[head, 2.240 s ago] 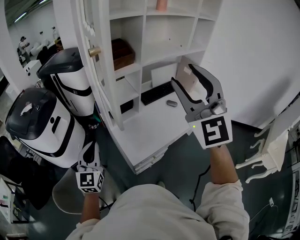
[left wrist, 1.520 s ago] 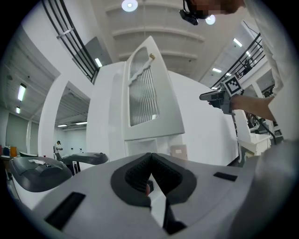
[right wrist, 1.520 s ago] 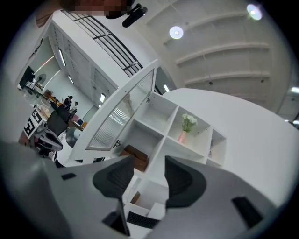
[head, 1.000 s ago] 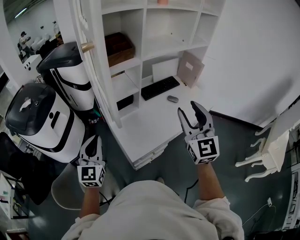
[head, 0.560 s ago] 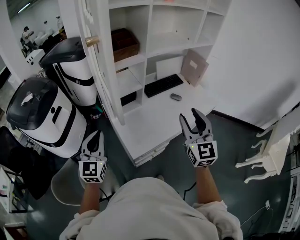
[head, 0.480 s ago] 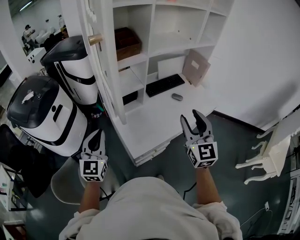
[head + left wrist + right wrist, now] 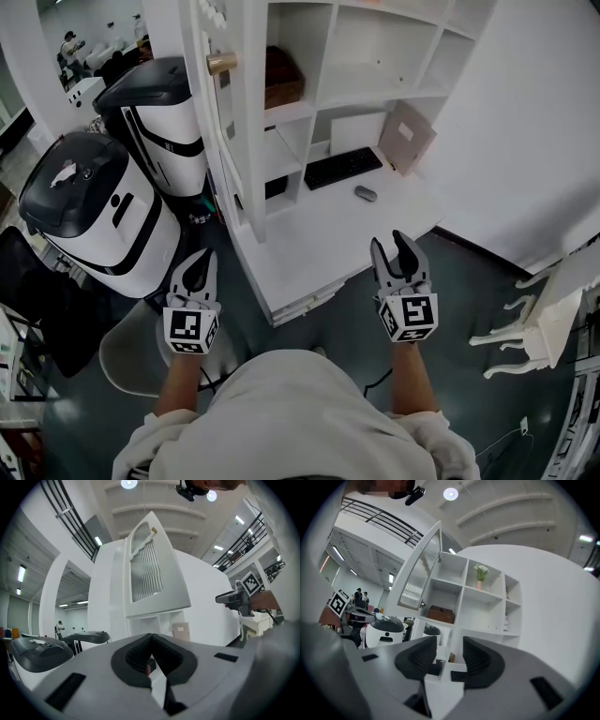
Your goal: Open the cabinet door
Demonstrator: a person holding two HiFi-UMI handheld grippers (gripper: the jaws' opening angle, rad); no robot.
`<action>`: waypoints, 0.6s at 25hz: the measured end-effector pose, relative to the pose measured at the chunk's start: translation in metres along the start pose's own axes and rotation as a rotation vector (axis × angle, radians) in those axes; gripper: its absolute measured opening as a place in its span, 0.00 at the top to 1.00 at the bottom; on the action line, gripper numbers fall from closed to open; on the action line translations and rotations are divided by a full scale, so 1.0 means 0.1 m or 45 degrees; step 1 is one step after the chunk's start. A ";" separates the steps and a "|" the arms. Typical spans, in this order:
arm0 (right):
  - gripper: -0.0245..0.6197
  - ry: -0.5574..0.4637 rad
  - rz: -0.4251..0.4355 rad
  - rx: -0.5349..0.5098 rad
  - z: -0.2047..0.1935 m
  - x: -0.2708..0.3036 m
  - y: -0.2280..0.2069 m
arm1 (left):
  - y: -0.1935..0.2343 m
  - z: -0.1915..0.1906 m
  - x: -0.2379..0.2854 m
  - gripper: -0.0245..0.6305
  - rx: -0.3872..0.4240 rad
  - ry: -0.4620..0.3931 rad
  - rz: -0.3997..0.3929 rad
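Grey left tool [image 7: 199,262]: nearest to me on the left, held low over the dark floor. It is clenched, the pads meeting with nothing between them.
Right tool [image 7: 390,242]: near right, about level with the left one, by the near corner of the bench. It is released, with the jaws apart and nothing between them, though they have just been closing a little.
Bench [image 7: 300,253]: a white slab running out from the foot of the cabinet towards the person.
On the bench: a black keyboard [image 7: 342,167] lies at the far end and a small grey mouse [image 7: 366,193] just to its right. A brown board [image 7: 406,136] leans upright at the far right.
Cabinet door [image 7: 234,141]: swung open. It stands out from the cabinet's left side, nearly edge-on to me, with a brass knob [image 7: 222,64] high on it. It is well apart from both tools.
Cabinet [image 7: 375,37]: white open compartments beyond the bench. A brown wooden box [image 7: 281,80] sits in the left compartment, just behind the door.
Left of the door: a white-and-black machine [image 7: 94,216] stands on the floor, and a second machine [image 7: 159,112] stands farther back.
Far right: a small white table [image 7: 553,300] with curved legs.
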State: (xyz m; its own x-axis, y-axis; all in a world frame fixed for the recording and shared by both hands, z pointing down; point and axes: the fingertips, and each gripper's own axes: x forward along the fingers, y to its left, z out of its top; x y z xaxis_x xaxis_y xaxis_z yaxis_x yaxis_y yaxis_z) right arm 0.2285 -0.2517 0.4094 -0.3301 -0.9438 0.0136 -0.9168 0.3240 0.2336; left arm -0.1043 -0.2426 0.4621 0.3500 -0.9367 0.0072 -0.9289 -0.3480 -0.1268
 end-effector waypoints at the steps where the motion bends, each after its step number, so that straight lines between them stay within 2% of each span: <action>1: 0.68 0.003 0.000 0.004 -0.02 0.00 0.01 | 0.00 -0.01 0.00 0.96 0.000 0.002 0.001; 7: 0.73 0.021 -0.003 0.016 -0.12 -0.02 0.03 | 0.02 -0.03 -0.01 0.96 -0.001 0.012 0.007; 15: 0.90 0.032 -0.007 0.026 -0.23 -0.03 0.06 | 0.02 -0.04 0.00 0.96 0.006 0.019 0.015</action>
State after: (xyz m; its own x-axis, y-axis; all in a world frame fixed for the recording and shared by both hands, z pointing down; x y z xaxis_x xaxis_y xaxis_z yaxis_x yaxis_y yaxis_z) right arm 0.2294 -0.2488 0.4332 -0.3198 -0.9467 0.0371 -0.9228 0.3201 0.2142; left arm -0.1063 -0.2438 0.4654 0.3373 -0.9412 0.0207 -0.9322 -0.3370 -0.1318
